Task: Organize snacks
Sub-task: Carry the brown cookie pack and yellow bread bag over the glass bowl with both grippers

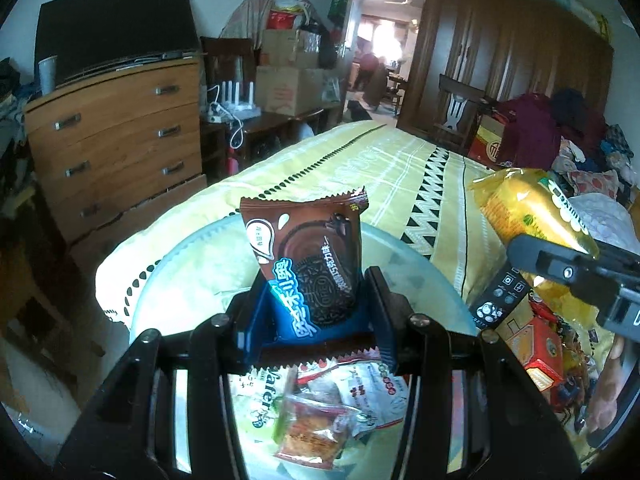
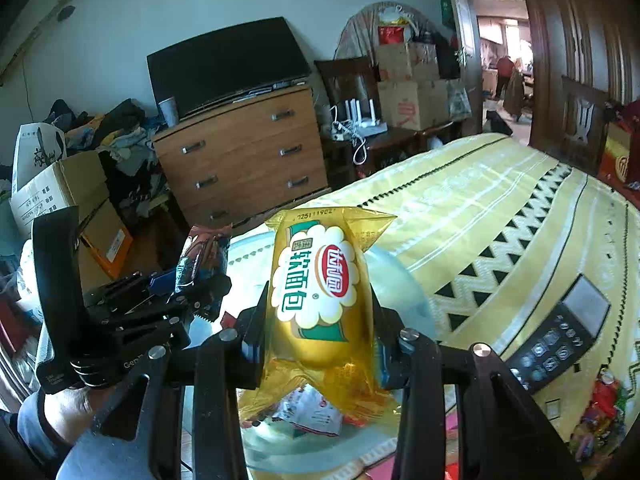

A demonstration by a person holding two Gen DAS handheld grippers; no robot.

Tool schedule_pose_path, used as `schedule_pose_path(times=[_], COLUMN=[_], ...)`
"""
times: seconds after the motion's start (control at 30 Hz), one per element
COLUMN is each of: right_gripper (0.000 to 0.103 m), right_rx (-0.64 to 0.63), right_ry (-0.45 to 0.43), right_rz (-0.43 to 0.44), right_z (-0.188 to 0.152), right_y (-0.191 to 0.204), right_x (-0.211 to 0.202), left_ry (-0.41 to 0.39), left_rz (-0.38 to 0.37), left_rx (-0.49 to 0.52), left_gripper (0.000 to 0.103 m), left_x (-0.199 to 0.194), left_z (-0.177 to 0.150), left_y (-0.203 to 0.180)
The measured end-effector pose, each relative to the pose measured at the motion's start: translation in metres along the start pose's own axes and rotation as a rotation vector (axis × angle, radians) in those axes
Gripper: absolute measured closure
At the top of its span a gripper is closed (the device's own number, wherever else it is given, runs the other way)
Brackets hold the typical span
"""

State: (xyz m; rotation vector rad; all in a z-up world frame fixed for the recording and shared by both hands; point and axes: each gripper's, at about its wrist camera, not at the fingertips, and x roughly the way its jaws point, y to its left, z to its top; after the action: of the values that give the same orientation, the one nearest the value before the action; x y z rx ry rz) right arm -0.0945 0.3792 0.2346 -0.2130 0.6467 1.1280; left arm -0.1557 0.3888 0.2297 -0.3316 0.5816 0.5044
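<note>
A: Where are the snacks rn?

B: Two are up in the air. Brown cookie packet sits centre frame in the left wrist view, clamped upright in the left gripper. Yellow bread packet is centre of the right wrist view, squeezed in the right gripper, wrapper bulging over the jaws. Both hang above the clear bowl

A: Anything in the bowl already?

B: Yep. Lower centre of the left view, under the gripper: a white-green wafer pack, a white-red pack, a small clear-wrapped orange snack. So sorting's begun, imo partway

A: What's left?

B: A loose pile of snacks at lower right of the left view, red box and mixed wrappers, outside the bowl on the yellow bedspread. Can't count them, too jumbled. More sweets at lower right of the right view, near a black remote

A: So, status?

B: Few in, two in transit, a heap still to go. I'd guess both held packets get dropped in the bowl, though where exactly they belong I can't tell
</note>
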Motion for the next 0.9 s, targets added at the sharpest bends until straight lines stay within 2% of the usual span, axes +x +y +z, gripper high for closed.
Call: schedule_pose_path(times=[0.9], right_gripper=[0.061], right_rx=[0.008], right_ry=[0.048], right_rz=[0.017], right_z=[-0.006], right_y=[0.007], right_x=[0.032], left_ry=[0.044], left_rz=[-0.024], left_rx=[-0.028], left_gripper=[0.057], left_x=[0.012], left_z=[-0.004], left_y=[0.023])
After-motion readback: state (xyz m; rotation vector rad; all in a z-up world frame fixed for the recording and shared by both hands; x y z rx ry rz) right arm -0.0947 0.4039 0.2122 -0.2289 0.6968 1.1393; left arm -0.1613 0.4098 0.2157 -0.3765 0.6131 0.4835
